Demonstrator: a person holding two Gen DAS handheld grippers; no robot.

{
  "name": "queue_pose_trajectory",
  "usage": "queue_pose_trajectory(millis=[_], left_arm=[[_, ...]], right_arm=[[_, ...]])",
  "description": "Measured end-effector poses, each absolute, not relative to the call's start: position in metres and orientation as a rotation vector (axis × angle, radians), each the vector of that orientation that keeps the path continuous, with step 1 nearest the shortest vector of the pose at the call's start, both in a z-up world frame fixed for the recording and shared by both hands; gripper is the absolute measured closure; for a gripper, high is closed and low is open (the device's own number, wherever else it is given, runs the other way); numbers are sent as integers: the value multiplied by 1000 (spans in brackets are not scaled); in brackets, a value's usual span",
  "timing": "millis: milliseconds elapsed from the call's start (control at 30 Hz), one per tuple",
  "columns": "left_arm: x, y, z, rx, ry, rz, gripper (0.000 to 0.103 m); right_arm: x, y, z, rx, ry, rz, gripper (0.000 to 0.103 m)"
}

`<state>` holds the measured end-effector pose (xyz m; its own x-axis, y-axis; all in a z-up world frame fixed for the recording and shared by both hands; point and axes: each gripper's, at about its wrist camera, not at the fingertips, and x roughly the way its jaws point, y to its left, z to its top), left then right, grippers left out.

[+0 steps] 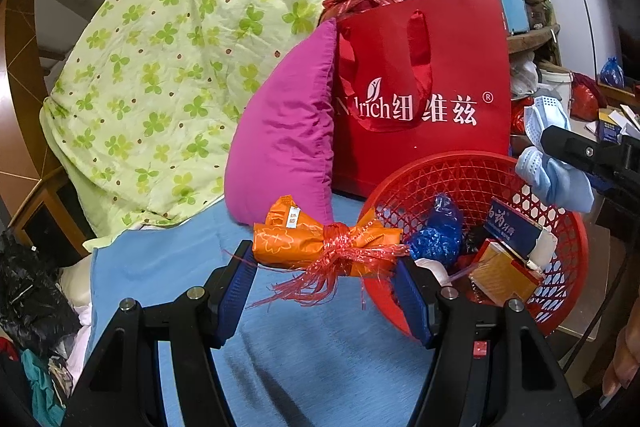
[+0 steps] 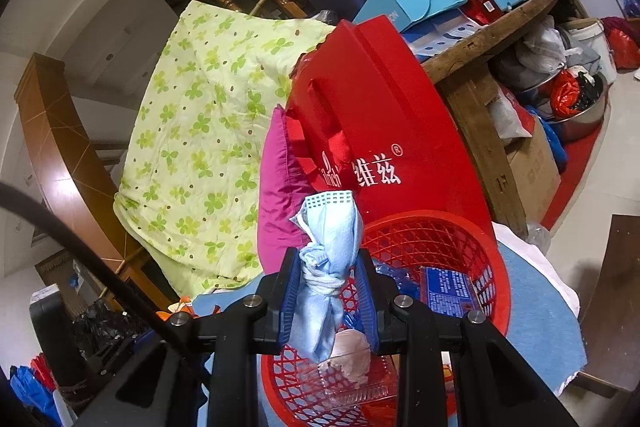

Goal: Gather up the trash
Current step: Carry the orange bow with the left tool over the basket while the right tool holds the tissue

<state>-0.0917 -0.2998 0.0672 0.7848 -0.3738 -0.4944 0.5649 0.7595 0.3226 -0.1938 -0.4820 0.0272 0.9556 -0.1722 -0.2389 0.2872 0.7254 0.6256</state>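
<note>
Left wrist alone shows the wide-spread left tool around an orange packet; right wrist shows the right tool clamping a blue mask over the red basket.

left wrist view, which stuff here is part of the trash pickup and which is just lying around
Part of the job:
orange wrapper bundle between the open left gripper
blue face mask held by the right gripper
red basket holding trash

Just lying about:
red shopping bag
magenta pillow
green clover quilt
</note>
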Motion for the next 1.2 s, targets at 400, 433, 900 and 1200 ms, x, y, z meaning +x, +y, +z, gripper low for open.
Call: queue_pose_trajectory(millis=[400, 433, 900, 1200], left_arm=[[-89, -319, 59, 494, 426, -551, 35], [-88, -320, 59, 495, 426, -553, 35], [-79, -341, 56, 494, 421, -581, 35], [-76, -356, 55, 491, 425, -614, 35]], right_arm=[[-195, -488, 24, 745, 171, -256, 72], [-195, -488, 24, 746, 170, -255, 72], [-194, -493, 20, 771, 177, -268, 72], [-199, -501, 14, 805, 180, -293, 72]])
